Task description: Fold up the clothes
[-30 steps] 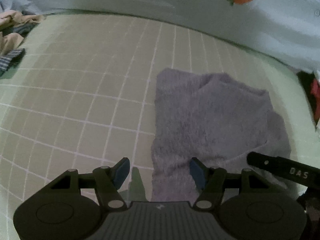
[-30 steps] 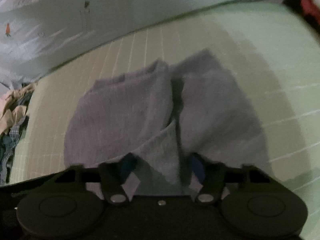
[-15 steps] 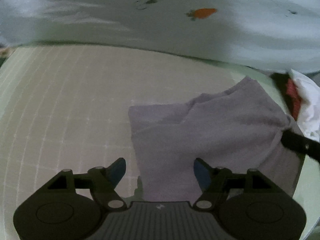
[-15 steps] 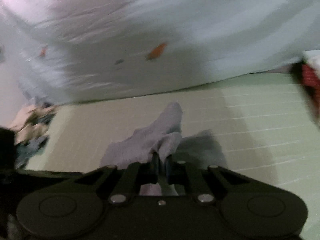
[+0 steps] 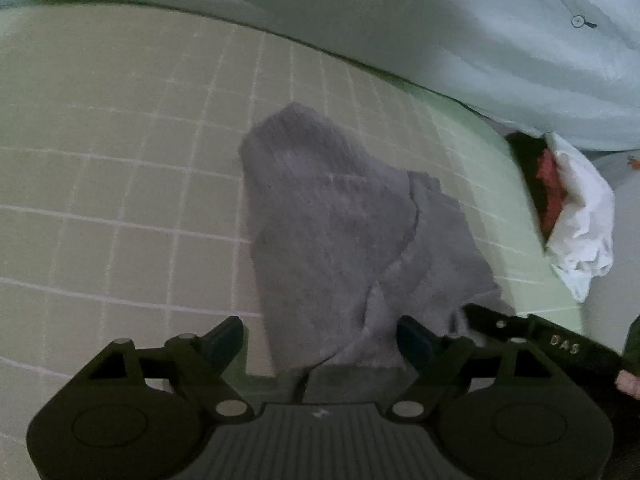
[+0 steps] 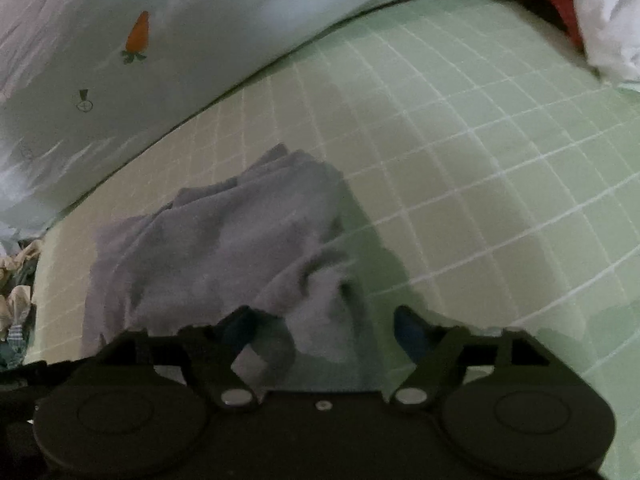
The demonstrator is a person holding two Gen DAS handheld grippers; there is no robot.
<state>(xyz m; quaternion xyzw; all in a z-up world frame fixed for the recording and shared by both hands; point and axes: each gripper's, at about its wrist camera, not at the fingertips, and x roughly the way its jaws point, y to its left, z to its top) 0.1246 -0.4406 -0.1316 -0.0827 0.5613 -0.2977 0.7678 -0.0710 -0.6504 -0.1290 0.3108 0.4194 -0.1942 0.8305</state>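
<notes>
On the green grid mat (image 5: pixel 120 184), near its middle, lies the grey garment (image 5: pixel 332 232), a soft knitted piece that is already folded over itself in some layers, with one flap lying across the other and a crease running down between them. In the left wrist view the left hand-held gripper (image 5: pixel 320 340) hovers over the near edge of the cloth; its jaws have just been opening further and now stand wide, the cloth is between them but the blue pads do not press it. In the right wrist view the right hand-held gripper (image 6: pixel 324 328) is also over the near part of the garment (image 6: pixel 224 240); its jaws have just been opening after a tight close, and now they are wide apart with a bunched fold of cloth below and between them, not pinched. So I judge that one fold is just laid down and released, and the garment is only partly folded, because the near right corner is still lumpy. The next move, I think, calls for a new hold on the near edge or corners with both grippers, low and close to the mat, so only the top layers are taken and the fold does not open. Behind the mat a pale sheet with a carrot print (image 5: pixel 480 40) hangs, and a white and red bundle (image 5: pixel 576 208) sits at the mat's far right edge.
</notes>
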